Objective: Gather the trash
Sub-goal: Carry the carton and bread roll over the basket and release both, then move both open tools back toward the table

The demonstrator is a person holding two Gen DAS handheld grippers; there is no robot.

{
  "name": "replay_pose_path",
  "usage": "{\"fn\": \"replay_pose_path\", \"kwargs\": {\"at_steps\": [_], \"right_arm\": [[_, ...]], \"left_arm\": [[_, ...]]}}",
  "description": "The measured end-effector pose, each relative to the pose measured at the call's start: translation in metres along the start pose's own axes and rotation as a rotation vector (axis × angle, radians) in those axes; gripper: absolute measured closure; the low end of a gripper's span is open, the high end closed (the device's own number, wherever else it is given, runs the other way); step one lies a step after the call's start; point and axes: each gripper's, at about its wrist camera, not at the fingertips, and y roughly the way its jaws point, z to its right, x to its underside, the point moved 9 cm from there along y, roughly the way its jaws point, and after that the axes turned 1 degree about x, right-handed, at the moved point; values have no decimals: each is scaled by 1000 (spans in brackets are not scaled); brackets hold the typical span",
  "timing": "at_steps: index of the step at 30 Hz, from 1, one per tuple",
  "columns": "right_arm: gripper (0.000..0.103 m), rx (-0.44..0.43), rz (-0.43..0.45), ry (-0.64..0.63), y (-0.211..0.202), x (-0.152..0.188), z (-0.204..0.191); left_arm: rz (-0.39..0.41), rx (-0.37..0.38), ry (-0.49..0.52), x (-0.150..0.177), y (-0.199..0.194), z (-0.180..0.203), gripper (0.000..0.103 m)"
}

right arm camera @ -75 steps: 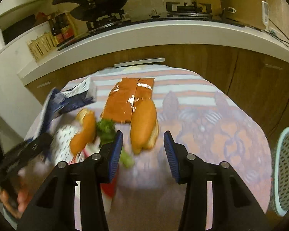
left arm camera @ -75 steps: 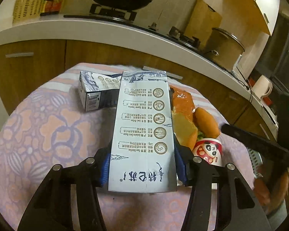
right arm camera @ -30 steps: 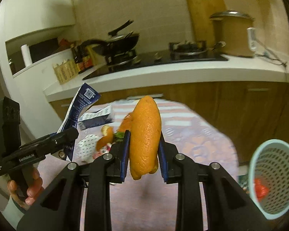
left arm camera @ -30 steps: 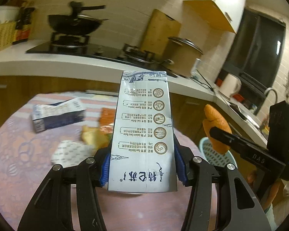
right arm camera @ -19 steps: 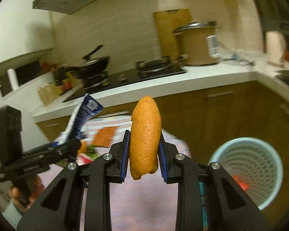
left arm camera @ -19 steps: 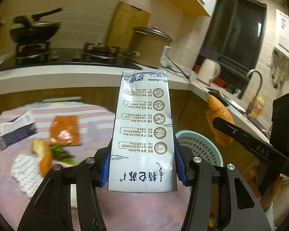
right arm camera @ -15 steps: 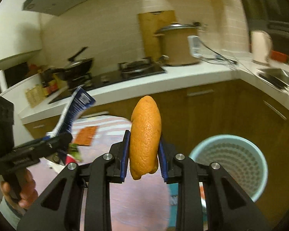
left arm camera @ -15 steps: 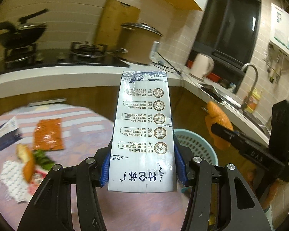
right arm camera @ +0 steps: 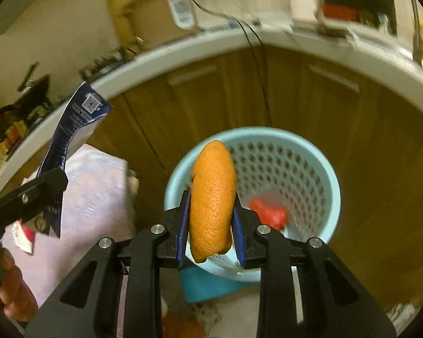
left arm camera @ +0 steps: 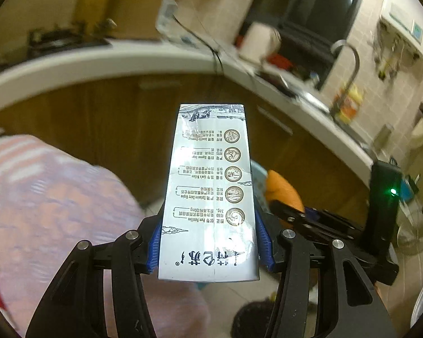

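- Now the left gripper (left arm camera: 208, 245) pinches a flattened carton (left arm camera: 210, 191) between its blue pads, gripping the carton's near end.
- Long axis of the carton runs straight away from the camera, far end up and forward toward the brown cabinet doors (left arm camera: 98, 112); its printed text reads upside down.
- From the right wrist view the same carton (right arm camera: 70, 140) shows edge-on, dark blue, tilted up toward the counter (right arm camera: 183, 50) edge.
- Right gripper (right arm camera: 210, 225) is pressed onto an orange peel (right arm camera: 211, 200), held upright with its long axis pointing forward and up.
- Peel sits in front of the bin (right arm camera: 324, 169) rim, near side (whether directly over the opening cannot be told).
- Bin is pale blue with holes in its wall; a red scrap (right arm camera: 268, 214) lies inside, blurred.
- In the left view the bin is mostly hidden behind the carton; only a sliver of rim shows beside the peel (left arm camera: 282, 191).
- Table (left arm camera: 56, 197) with a patterned cloth lies left, its far edge blurred.
- Counter items are smeared and hard to make out.
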Motion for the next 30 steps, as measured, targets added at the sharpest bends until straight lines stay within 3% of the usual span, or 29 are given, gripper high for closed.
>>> {"fn": "replay_pose_path", "kwargs": {"at_steps": [5, 11, 14, 18, 20, 30], "right_arm": [[79, 53, -109, 80, 33, 20, 35], [77, 138, -191, 121, 53, 36, 64], [75, 133, -195, 132, 55, 40, 71], [64, 136, -174, 153, 50, 40, 78], [52, 144, -149, 158, 44, 35, 79], [52, 103, -47, 65, 8, 6, 29]], "left_arm": [[-116, 42, -4, 21, 53, 15, 52], [-184, 32, -20, 33, 93, 26, 52], [-205, 17, -17, 38, 101, 26, 41], [-200, -5, -4, 40, 101, 25, 36], [-191, -9, -7, 39, 95, 21, 36], [-90, -16, -25, 32, 37, 1, 36]]}}
